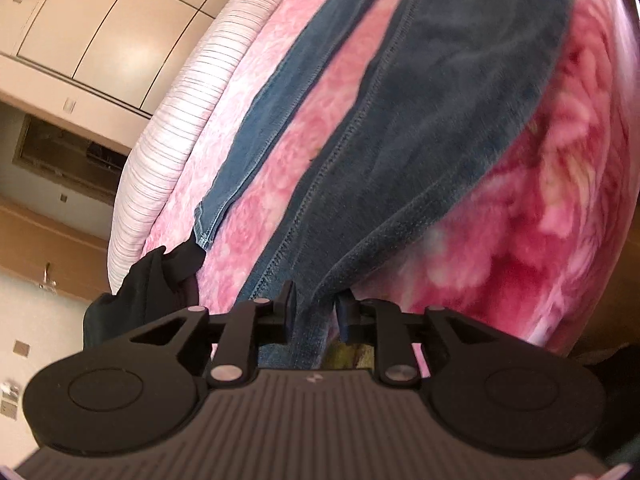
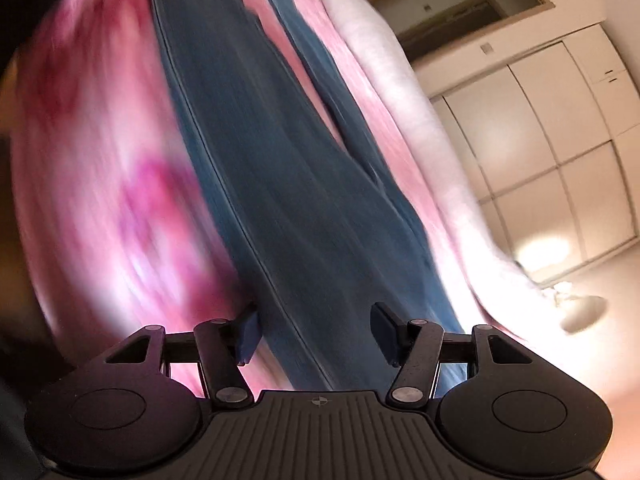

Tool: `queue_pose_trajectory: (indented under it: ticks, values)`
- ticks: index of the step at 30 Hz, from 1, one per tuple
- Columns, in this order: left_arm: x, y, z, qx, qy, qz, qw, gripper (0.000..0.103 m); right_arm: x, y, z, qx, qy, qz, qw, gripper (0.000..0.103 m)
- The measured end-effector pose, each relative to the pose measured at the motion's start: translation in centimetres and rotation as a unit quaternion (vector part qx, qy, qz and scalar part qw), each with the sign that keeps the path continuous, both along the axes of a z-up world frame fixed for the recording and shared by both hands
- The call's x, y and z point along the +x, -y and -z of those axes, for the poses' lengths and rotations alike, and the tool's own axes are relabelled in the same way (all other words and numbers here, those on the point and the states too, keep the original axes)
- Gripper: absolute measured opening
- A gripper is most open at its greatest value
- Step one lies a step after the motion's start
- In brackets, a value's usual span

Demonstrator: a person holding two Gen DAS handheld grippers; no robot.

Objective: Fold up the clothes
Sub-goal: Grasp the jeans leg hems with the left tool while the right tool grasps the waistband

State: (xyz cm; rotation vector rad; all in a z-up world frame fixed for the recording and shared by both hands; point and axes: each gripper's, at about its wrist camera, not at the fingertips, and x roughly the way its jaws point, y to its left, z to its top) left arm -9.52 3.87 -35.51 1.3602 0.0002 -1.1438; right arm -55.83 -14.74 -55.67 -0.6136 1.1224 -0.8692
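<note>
On the pink floral bed (image 1: 520,220), jeans (image 1: 460,100) lie lengthwise; left tongs (image 1: 316,312) clamped on their near end, right tongs (image 2: 316,332) apart, straddling the denim.

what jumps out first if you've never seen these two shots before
The long blue jeans stretched across a loud pink flowered blanket on the bed fill both views. In the left wrist view the left gripper pinches a bunched denim edge at the near end. In the blurred right wrist view the right gripper stands open over the denim.
</note>
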Motion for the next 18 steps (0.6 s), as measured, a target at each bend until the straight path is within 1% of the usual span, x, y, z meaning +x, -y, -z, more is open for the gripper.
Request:
queue_pose_trajectory:
  ticks: [1,4,6,10,12,13,14,15,16,17,18]
  values:
    - [0.1,0.0,0.3,0.003,0.002,-0.001,1.0000,0.023,-1.2,0.5,0.3,-0.011,-0.013,0.008,1.000,0.057]
    - [0.3,0.1,0.9,0.007,0.008,-0.002,0.9999,0.023,-5.0,2.5,1.0,-0.027,-0.032,0.042,0.998,0.057]
    - [0.3,0.2,1.2,0.007,0.012,-0.002,0.9999,0.023,-6.9,3.7,1.5,-0.040,-0.051,0.056,0.996,0.057]
    - [0.6,0.6,1.4,0.003,0.015,-0.003,0.9999,0.023,-9.2,5.5,2.3,-0.059,-0.083,0.073,0.992,0.057]
    - [0.6,0.8,1.6,0.003,0.021,0.001,0.9998,0.023,-9.9,6.1,2.6,-0.065,-0.098,0.071,0.991,0.057]
    - [0.7,1.0,1.8,0.004,0.026,0.003,0.9997,0.022,-10.1,6.4,2.7,-0.065,-0.102,0.068,0.990,0.057]
    - [0.7,1.1,2.0,0.007,0.028,0.007,0.9996,0.016,-10.2,6.6,2.7,-0.062,-0.110,0.066,0.990,0.054]
    - [0.8,1.1,2.1,0.013,0.024,0.010,0.9996,0.014,-10.3,6.9,2.8,-0.056,-0.120,0.063,0.989,0.050]
    - [1.0,1.1,2.2,0.017,0.021,0.007,0.9996,0.011,-10.3,7.1,2.9,-0.050,-0.129,0.060,0.989,0.030]
    - [1.0,1.1,2.2,0.019,0.018,0.004,0.9996,0.010,-10.5,7.4,3.1,-0.041,-0.140,0.058,0.988,0.013]
    - [1.0,1.1,2.1,0.024,0.017,0.004,0.9996,0.009,-10.7,7.6,3.3,-0.030,-0.151,0.056,0.987,0.013]
